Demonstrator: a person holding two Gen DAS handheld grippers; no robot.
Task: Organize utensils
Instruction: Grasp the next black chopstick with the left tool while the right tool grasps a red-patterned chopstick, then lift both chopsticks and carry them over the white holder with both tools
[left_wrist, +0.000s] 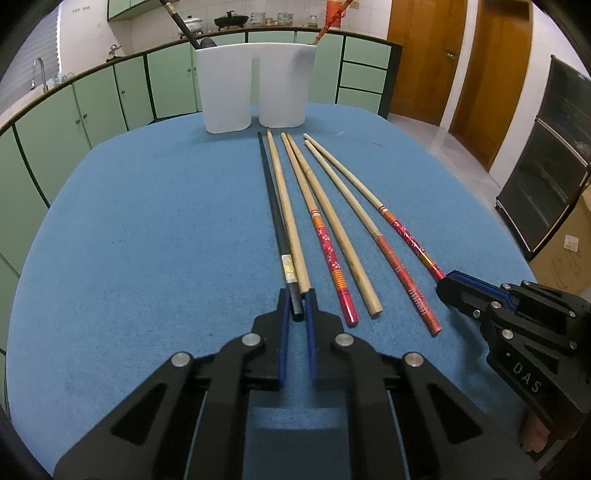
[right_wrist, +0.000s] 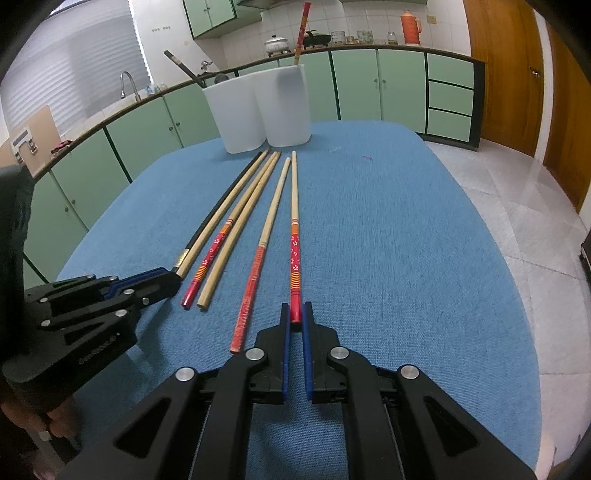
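Observation:
Several chopsticks lie side by side on the blue cloth table (left_wrist: 147, 240), tips towards a white two-compartment holder (left_wrist: 255, 88). My left gripper (left_wrist: 297, 297) is shut on the near end of the black chopstick (left_wrist: 273, 206). A plain bamboo chopstick (left_wrist: 286, 210) lies against it, and I cannot tell whether that one is pinched too. My right gripper (right_wrist: 295, 308) is shut on the butt of a red flowered chopstick (right_wrist: 294, 254). It also shows at the right of the left wrist view, right gripper (left_wrist: 445, 282). A black chopstick (left_wrist: 177, 22) and a red one (left_wrist: 332, 18) stand in the holder.
Between the two held sticks lie a red flowered chopstick (left_wrist: 328, 247), a plain one (left_wrist: 340, 236) and an orange-red one (left_wrist: 399, 266). Green cabinets (left_wrist: 92, 103) curve behind the table. Wooden doors (left_wrist: 424, 55) are at the right. A hand (right_wrist: 55, 417) holds the left gripper.

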